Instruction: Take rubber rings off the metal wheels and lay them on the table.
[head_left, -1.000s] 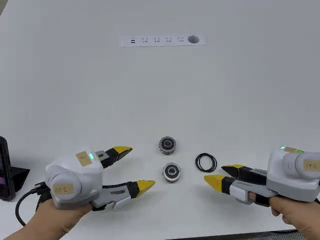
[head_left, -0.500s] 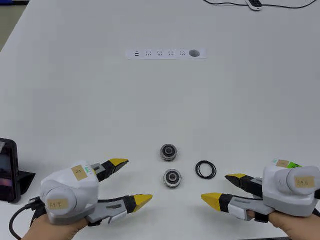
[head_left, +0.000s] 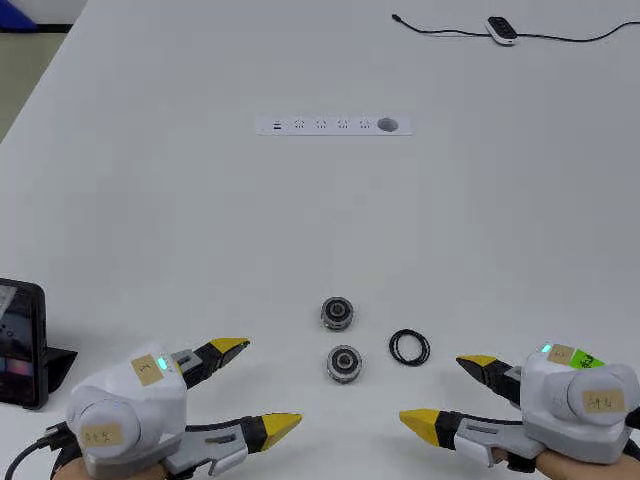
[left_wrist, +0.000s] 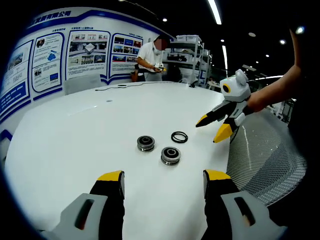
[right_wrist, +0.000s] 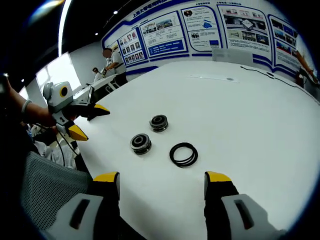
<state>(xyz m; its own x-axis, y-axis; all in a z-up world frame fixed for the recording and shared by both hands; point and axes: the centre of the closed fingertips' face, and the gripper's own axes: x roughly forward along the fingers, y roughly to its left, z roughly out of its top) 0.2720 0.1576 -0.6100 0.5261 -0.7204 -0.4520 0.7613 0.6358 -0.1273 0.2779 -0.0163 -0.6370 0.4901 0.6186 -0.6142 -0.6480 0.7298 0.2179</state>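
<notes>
Jaws are held wide apart on the left gripper (head_left: 262, 385), low at the near left of the white table (head_left: 150, 200), and nothing is gripped between them. Toward the middle, just past its yellow tips, 2 wheels are seen lying flat and a little apart, the farther metal wheel (head_left: 337, 313) set behind the nearer metal wheel (head_left: 344, 363). Black rubber rings (head_left: 409, 347) are laid overlapped on the table just right of the nearer one, touched by neither gripper. Over on the right, the right gripper (head_left: 440, 390) is held low, jaws spread and empty, pointed in toward the rings.
</notes>
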